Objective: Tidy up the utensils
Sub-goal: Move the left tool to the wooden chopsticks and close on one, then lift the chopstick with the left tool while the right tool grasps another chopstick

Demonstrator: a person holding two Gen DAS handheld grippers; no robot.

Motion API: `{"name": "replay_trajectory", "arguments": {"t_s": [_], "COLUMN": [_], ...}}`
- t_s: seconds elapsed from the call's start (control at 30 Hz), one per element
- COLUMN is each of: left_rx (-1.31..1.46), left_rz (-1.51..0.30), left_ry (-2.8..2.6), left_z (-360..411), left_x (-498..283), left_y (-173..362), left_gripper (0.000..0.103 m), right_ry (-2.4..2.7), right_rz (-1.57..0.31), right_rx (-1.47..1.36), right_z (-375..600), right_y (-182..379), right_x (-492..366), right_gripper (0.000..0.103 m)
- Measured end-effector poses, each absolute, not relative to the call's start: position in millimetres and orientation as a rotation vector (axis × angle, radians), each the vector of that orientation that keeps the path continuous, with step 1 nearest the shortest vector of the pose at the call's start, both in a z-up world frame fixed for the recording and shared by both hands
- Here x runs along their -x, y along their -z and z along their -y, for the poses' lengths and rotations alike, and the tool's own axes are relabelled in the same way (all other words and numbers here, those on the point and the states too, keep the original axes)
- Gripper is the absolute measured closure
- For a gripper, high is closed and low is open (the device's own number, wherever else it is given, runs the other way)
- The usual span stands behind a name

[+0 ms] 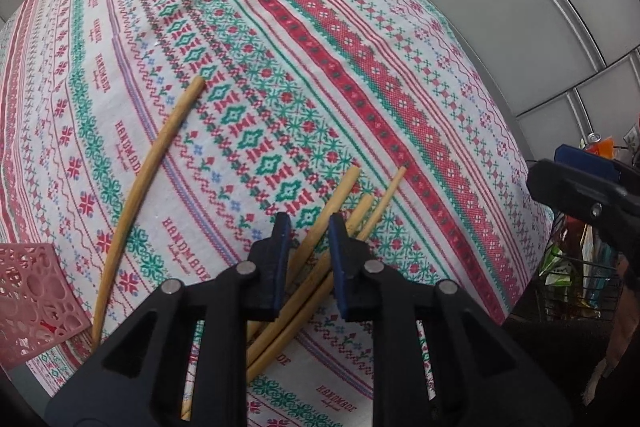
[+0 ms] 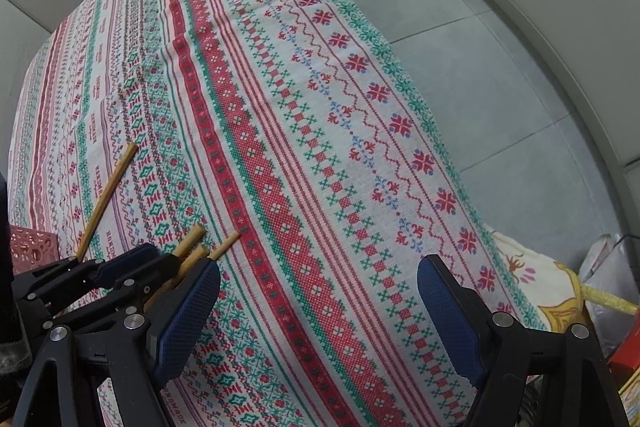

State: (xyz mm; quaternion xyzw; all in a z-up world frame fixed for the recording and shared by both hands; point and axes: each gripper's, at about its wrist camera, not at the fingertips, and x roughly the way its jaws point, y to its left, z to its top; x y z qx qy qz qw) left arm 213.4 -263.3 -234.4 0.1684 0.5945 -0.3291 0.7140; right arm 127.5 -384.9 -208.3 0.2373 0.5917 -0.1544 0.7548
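Left gripper (image 1: 307,225) jaws partly apart astride chopstick bundle (image 1: 320,259), not clamped; right gripper (image 2: 318,291) wide apart, empty; stray chopstick (image 1: 144,171) loose on tablecloth (image 1: 360,67); pink basket (image 1: 32,295) nearby; sorting barely begun.

The word "HANDMADE" is woven in red capitals along several stripes of the patterned tablecloth (image 1: 280,39), repeated at intervals, with a smaller script line beneath each that cannot be read. In the right wrist view the same word is seen on the tablecloth (image 2: 280,107) only faintly, at its left side. No other text can be read.
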Motion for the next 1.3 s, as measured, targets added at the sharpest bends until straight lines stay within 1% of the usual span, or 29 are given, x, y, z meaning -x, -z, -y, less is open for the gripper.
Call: {"name": "replay_trajectory", "arguments": {"t_s": [0.27, 0.3, 0.43, 0.6, 0.87, 0.9, 1.07, 1.27, 1.3], "left_rx": [-0.396, -0.384, -0.368, -0.332, -0.23, -0.222, -0.212, -0.191, -0.19], "left_rz": [-1.251, -1.238, -1.201, -1.156, -1.068, -1.062, -1.025, -1.001, -0.999], "left_ry": [0.689, 0.685, 0.672, 0.667, 0.669, 0.667, 0.671, 0.671, 0.67], "left_z": [273.1, 274.9, 278.0, 259.1, 197.7, 190.7, 162.3, 133.4, 129.2], "left_x": [-218.3, -220.6, -228.9, -234.8, -229.1, -227.8, -211.4, -202.3, -201.9], "left_y": [235.7, 235.2, 233.4, 211.2, 168.5, 164.0, 143.6, 128.5, 127.5], "left_gripper": [0.082, 0.086, 0.089, 0.094, 0.095, 0.095, 0.095, 0.095, 0.095], "right_ry": [0.334, 0.334, 0.331, 0.326, 0.27, 0.259, 0.174, 0.155, 0.16], "right_rz": [-1.294, -1.297, -1.31, -1.339, -1.36, -1.365, -1.4, -1.441, -1.433], "right_rx": [-0.516, -0.518, -0.527, -0.554, -0.585, -0.589, -0.675, -0.68, -0.671], "right_z": [381.9, 381.5, 379.1, 375.3, 355.8, 351.4, 332.1, 315.4, 313.9], "right_y": [208.7, 209.2, 214.2, 224.8, 236.2, 238.0, 252.7, 270.9, 271.2], "right_x": [-125.6, -126.0, -129.2, -134.1, -152.1, -154.2, -162.7, -176.9, -180.0], "right_gripper": [0.019, 0.019, 0.019, 0.018, 0.019, 0.02, 0.044, 0.056, 0.056]}}
